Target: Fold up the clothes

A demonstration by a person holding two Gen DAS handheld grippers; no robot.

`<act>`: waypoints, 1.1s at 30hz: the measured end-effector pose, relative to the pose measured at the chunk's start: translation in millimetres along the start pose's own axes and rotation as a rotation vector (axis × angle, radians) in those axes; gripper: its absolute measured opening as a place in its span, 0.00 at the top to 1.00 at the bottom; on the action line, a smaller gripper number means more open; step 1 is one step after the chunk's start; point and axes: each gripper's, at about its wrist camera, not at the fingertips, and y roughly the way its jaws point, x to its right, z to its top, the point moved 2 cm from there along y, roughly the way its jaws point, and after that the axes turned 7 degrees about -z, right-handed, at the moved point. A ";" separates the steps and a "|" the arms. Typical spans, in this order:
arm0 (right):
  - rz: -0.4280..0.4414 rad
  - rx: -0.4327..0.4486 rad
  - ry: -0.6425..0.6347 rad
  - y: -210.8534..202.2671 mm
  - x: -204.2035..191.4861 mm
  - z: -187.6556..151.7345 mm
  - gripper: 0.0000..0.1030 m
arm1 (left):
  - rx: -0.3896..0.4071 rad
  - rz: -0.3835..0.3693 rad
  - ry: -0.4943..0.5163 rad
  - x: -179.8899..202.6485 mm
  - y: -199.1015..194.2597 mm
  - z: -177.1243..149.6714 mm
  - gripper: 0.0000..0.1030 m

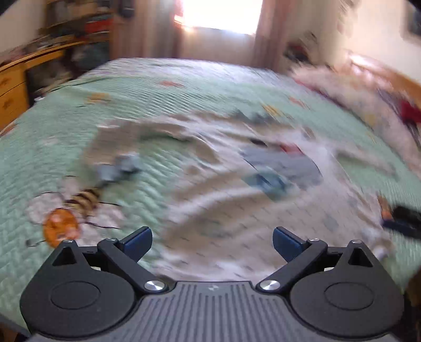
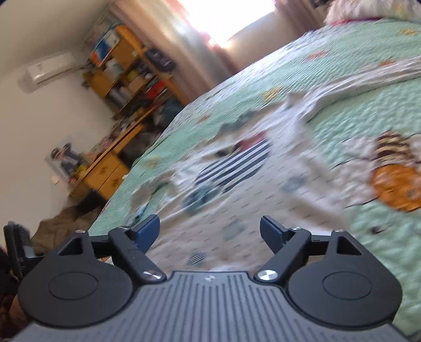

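Left wrist view: motion blur is smearing nearly everything beyond the left gripper (image 1: 212, 243), whose jaws are standing wide apart with nothing between the blue pads (image 1: 138, 243). Below and ahead of it a pale printed garment (image 1: 210, 184) is lying spread on the green quilted bedspread (image 1: 163, 86); its edges are melting into the quilt, so its outline is hard to trace. A striped round patch (image 1: 284, 163) on the cloth is showing only as a grey-blue smudge. A bee and orange flower motif (image 1: 65, 223) is sitting on the quilt to the left. At the right edge a dark shape (image 1: 402, 218) is being cut off, too blurred to name. Beyond the bed, a bright window (image 1: 221, 15) with curtains is washing out, and wooden shelving (image 1: 52, 39) is standing at the left.

Right wrist view: the picture is tilting steeply and is blurring too. The right gripper (image 2: 209, 232) is hanging released, its jaws parted and empty, over the near part of the garment (image 2: 236, 210), not touching it as far as can be seen. The navy-striped circle (image 2: 236, 165) is reading more clearly here. The bedspread (image 2: 342, 118) is running to the right, with the orange flower print (image 2: 394, 186). A wooden desk and cluttered shelves (image 2: 126, 79) are lining the white wall, an air conditioner (image 2: 50, 69) is hanging high, and the window (image 2: 226, 15) is glaring. At the lower left, something dark (image 2: 13, 250) is being cropped.
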 end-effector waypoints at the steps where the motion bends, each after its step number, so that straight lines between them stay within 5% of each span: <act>1: -0.012 0.022 0.013 -3.6 7.0 0.2 0.18 | 0.014 0.014 -0.033 -9.8 -2.1 1.4 0.01; 9: -0.115 0.120 0.064 -25.1 38.6 7.4 0.14 | 0.069 0.071 -0.272 -79.6 -5.3 1.5 0.01; 15: -0.139 0.094 0.115 -22.7 53.8 3.3 0.14 | 0.071 0.057 -0.312 -99.6 1.0 1.9 0.01; 19: -0.112 0.072 0.165 -23.1 62.7 -2.1 0.14 | 0.046 -0.085 -0.370 -102.5 6.8 -2.0 0.02; 22: -0.088 0.034 0.196 -14.3 68.7 -2.2 0.14 | -0.023 -0.168 -0.328 -86.2 25.2 -3.4 0.03; 33: -0.115 -0.018 0.200 -11.7 89.3 -0.2 0.14 | -0.196 -0.285 -0.164 -55.7 69.8 -3.1 0.05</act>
